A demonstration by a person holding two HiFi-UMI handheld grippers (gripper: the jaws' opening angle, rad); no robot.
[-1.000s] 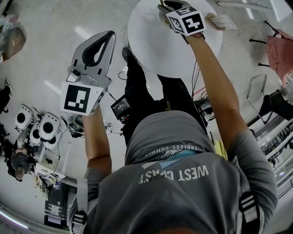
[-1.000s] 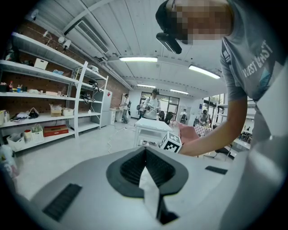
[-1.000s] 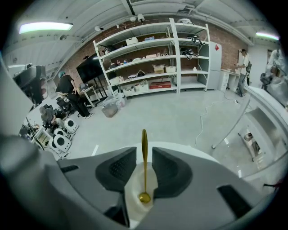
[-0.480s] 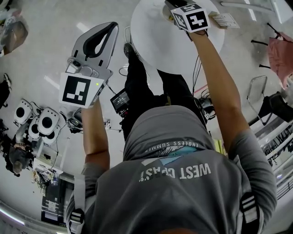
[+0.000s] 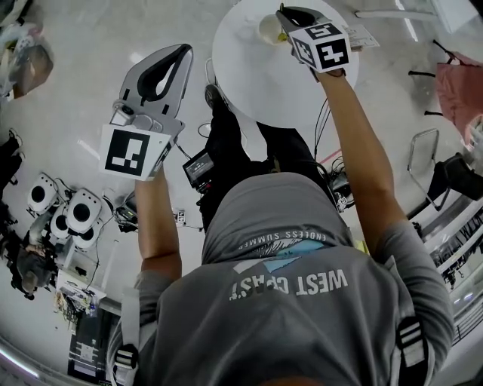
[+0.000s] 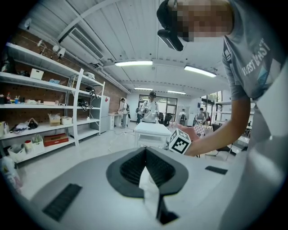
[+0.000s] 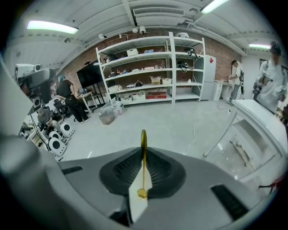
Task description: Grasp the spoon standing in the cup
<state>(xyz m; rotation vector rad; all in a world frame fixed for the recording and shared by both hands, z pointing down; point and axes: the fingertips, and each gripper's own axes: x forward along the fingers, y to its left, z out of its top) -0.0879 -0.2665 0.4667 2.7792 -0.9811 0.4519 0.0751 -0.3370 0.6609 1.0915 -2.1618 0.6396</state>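
- White round table [image 5: 249, 75] in the head view carries a pale cup [image 5: 269, 29]. The right gripper [image 5: 285, 13] hangs just beside the cup, while the left gripper [image 5: 181, 51] sits well apart over grey floor [image 5: 75, 98].
- Left gripper view: the jaws are pressed together with nothing between them; shelving [image 6: 54, 112] lines a bright room.
- Right gripper view: the jaws clamp a thin gold spoon [image 7: 143, 166], edge-on and upright, with its round end low and its tip above the jaws. Behind it are white shelves [image 7: 153, 72] and a brick wall [image 7: 225, 45].
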